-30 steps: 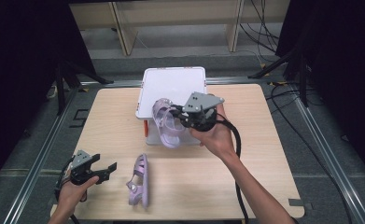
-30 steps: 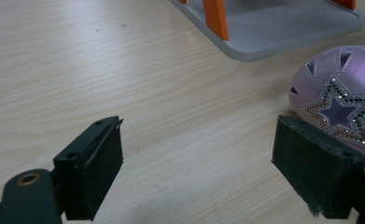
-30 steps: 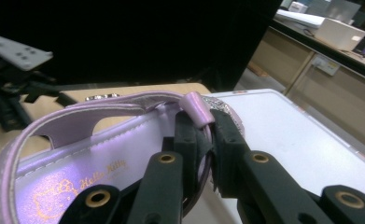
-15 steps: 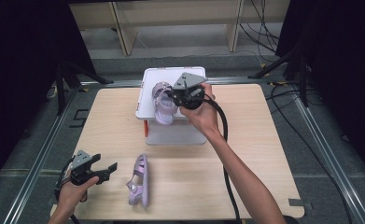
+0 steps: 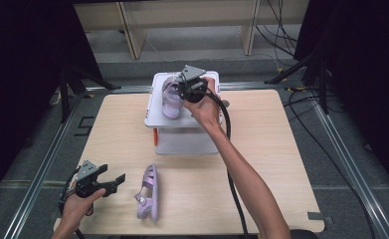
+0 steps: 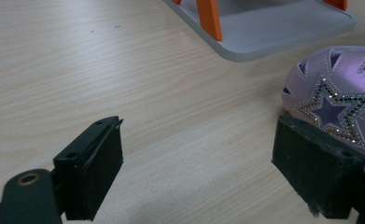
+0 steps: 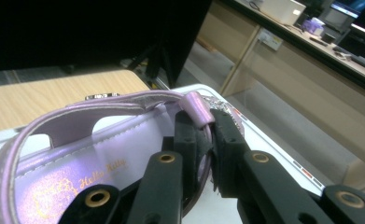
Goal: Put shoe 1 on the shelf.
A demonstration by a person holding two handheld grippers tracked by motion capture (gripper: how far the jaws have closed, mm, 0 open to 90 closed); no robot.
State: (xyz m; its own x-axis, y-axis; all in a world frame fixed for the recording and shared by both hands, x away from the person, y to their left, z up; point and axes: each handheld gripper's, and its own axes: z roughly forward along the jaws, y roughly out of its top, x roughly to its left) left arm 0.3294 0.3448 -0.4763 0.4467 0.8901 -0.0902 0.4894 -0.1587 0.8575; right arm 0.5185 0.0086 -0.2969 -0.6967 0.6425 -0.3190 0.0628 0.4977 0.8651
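High view puts my left gripper nearest, at the table's front edge, jaws spread wide on nothing, just beside the lilac sandal lying flat. Farther back, my right gripper pinches the second sandal's strap, holding it over the white rack's top shelf.
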